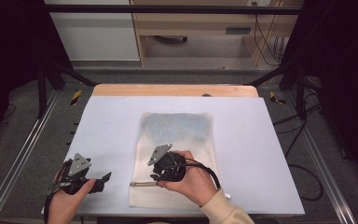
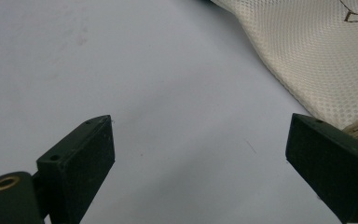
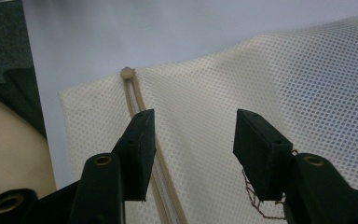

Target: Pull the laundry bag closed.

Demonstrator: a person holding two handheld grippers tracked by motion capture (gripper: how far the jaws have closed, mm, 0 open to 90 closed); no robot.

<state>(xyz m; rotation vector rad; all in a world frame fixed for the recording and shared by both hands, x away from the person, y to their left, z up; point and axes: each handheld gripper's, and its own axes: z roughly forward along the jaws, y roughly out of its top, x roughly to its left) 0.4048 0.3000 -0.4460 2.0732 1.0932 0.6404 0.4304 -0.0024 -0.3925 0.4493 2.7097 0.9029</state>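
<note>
The zip [image 3: 135, 100] could be missed (mesh pinched instead) if the half-spread right gripper [image 3: 191, 135], holding nothing, is closed off-line.

Cream mesh-cloth bag [image 1: 176, 154] on smooth matt white tabletop [image 1: 261, 154]; matt black plastic tools.

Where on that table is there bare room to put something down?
Bare white table lies right of the mesh bag, a narrower strip left of it, and a band beyond it toward the wooden edge. The near edge is crowded: left gripper and right gripper work there.
</note>
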